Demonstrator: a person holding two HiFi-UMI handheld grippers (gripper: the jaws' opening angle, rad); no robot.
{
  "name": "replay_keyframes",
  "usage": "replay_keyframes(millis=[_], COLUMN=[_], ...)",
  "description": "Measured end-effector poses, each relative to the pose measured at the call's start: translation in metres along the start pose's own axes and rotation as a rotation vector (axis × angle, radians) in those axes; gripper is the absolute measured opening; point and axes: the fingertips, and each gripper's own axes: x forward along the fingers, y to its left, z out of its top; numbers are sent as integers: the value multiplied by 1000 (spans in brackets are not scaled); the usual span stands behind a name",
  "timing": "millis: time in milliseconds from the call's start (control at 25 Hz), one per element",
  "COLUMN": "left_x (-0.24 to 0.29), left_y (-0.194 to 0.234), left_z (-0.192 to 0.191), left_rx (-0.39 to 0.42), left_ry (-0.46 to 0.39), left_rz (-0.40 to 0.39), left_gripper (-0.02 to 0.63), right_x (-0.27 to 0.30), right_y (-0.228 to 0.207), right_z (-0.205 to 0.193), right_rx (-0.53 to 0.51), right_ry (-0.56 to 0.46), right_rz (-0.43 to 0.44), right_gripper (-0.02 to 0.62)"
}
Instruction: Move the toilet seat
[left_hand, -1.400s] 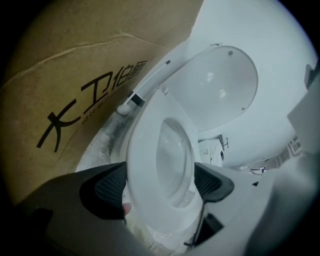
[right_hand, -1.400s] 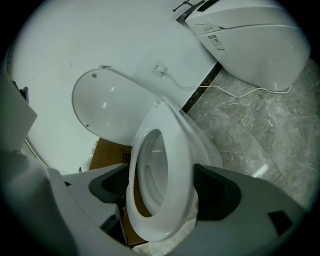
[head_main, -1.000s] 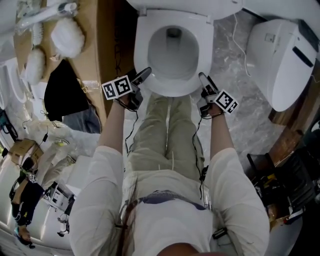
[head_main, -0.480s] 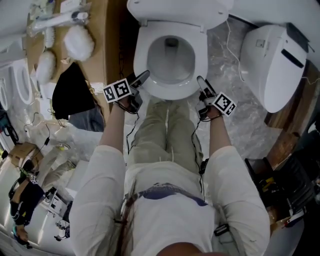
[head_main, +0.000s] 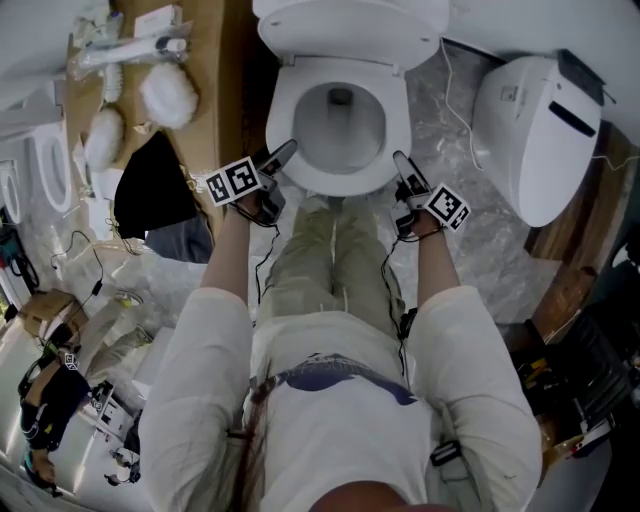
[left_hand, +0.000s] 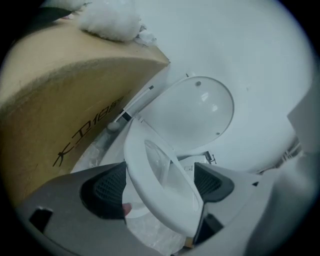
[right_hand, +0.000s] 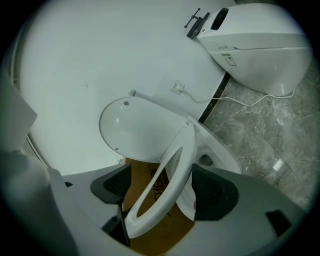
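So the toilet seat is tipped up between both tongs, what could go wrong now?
The toilet seat is tilted off the bowl, and the right tongs stand wide with a gap beside it. It might slip out and bang down. The left tongs seem to pinch only its rim, so the seat could twist. The lid stands open just behind; a fast push might knock the seat into it.
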Motion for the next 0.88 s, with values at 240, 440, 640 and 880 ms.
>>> replay_keyframes(millis=[240, 440, 640, 880], left_x=[-5, -7, -10, -10], left_y=[-15, -29, -40, -55], left_z=[17, 31, 44, 63], left_rx=[-21, -10, -14, -1], left_ry=[-35, -52, -71, -87], left_rz=[-12, -21, -44, -68], left_gripper=[405, 405, 405, 405], right_x=[0, -1, 1, 3], right_y=[19, 37, 49, 64], right_z=[12, 24, 35, 50], right_rx=[-6, 21, -5, -37], right_ry=[-5, -42, -45, -34], right_rz=[30, 65, 93, 120], right_gripper=[383, 383, 383, 379])
